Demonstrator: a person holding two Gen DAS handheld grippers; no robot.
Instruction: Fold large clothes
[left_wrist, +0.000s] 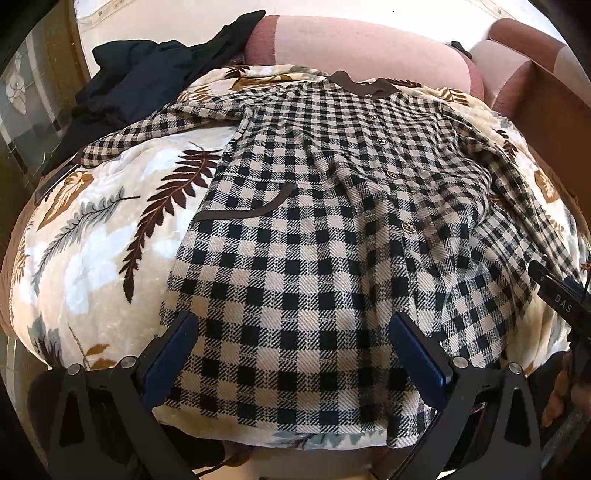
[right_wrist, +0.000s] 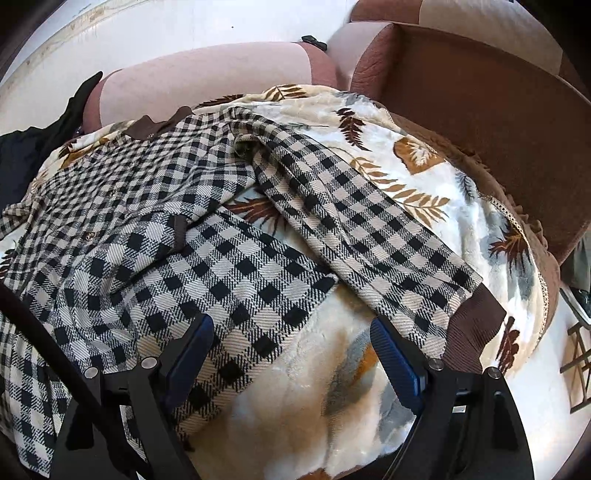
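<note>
A black-and-cream checked jacket (left_wrist: 314, 221) with a brown collar (left_wrist: 364, 84) lies face up, buttoned, on a leaf-print blanket (left_wrist: 96, 236). Its left sleeve (left_wrist: 147, 129) stretches out to the left. My left gripper (left_wrist: 291, 325) is open above the jacket's lower hem, holding nothing. In the right wrist view the jacket (right_wrist: 122, 236) fills the left half, and its right sleeve (right_wrist: 369, 229) with a brown cuff (right_wrist: 472, 332) lies diagonally across the blanket (right_wrist: 424, 173). My right gripper (right_wrist: 291, 332) is open over the jacket's lower right corner and the blanket, holding nothing.
A pile of dark clothes (left_wrist: 136, 77) sits at the back left. Pink and brown sofa cushions (left_wrist: 362, 44) rise behind the blanket, and a brown sofa arm (right_wrist: 480, 96) stands at the right. The right gripper's black body (left_wrist: 561, 299) shows at the left wrist view's right edge.
</note>
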